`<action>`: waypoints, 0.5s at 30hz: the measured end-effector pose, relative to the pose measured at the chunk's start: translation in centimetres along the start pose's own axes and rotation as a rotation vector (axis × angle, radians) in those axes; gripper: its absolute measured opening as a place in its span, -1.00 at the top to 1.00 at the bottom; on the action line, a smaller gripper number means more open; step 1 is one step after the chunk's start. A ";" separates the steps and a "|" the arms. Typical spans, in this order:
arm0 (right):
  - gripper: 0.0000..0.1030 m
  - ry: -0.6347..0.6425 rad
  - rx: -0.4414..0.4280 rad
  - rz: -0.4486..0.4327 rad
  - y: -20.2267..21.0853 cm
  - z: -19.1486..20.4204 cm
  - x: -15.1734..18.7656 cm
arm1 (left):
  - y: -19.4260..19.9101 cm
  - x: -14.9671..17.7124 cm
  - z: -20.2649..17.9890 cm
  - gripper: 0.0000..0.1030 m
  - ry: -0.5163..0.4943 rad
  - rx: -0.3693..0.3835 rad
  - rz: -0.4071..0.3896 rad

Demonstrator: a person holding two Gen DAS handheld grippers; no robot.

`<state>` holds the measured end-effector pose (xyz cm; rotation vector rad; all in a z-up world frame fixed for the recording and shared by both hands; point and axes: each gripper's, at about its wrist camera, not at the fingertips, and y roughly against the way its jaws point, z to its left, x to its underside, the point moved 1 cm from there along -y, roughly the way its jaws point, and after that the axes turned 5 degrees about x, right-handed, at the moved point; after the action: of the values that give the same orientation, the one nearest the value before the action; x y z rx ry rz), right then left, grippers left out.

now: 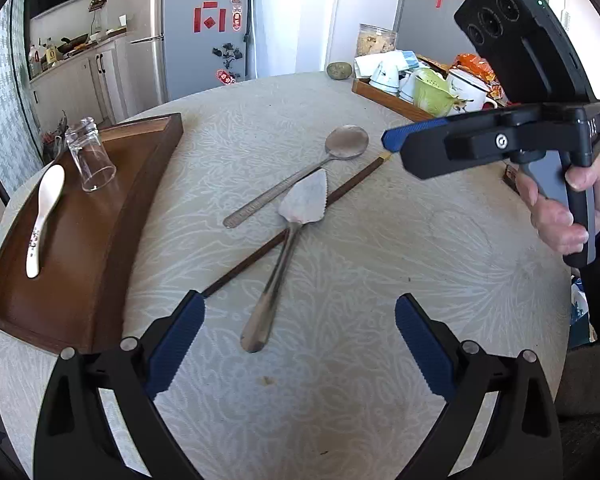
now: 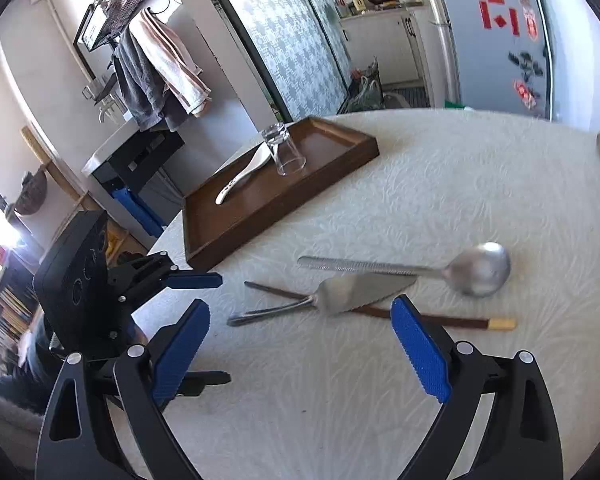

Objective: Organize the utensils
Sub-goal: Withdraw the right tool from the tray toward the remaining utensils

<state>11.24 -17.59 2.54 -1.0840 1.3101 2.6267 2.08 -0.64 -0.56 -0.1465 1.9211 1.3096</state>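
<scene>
Round table with pale patterned cloth: steel cake server, long metal spoon, dark chopstick crossed. Left gripper wide apart, empty; right gripper likewise.

On your left, a brown wooden tray holds a white ceramic spoon beside an upturned clear glass. On the table right of it, a serrated metal cake server crosses a dark wooden chopstick; a long steel spoon lies just behind.

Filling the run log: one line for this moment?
left gripper: open | right gripper: open | cake server, metal spoon, chopstick: on table | tray: ceramic spoon, glass
</scene>
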 end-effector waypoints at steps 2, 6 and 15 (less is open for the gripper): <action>-0.74 -0.025 0.008 0.023 -0.6 0.0 0.3 | -0.4 0.1 -0.4 -0.90 -0.005 0.008 0.007; -0.53 -0.041 0.030 0.037 -0.9 0.2 0.4 | -0.9 -0.1 -0.3 -0.90 0.007 0.001 0.014; -0.33 0.185 0.233 0.033 -1.9 2.0 0.6 | -2.0 -0.1 0.0 -0.84 0.001 -0.025 0.049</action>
<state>10.16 -15.10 1.66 -1.3001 1.6318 2.3645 3.10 -1.58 -1.95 -0.1140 1.9203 1.3666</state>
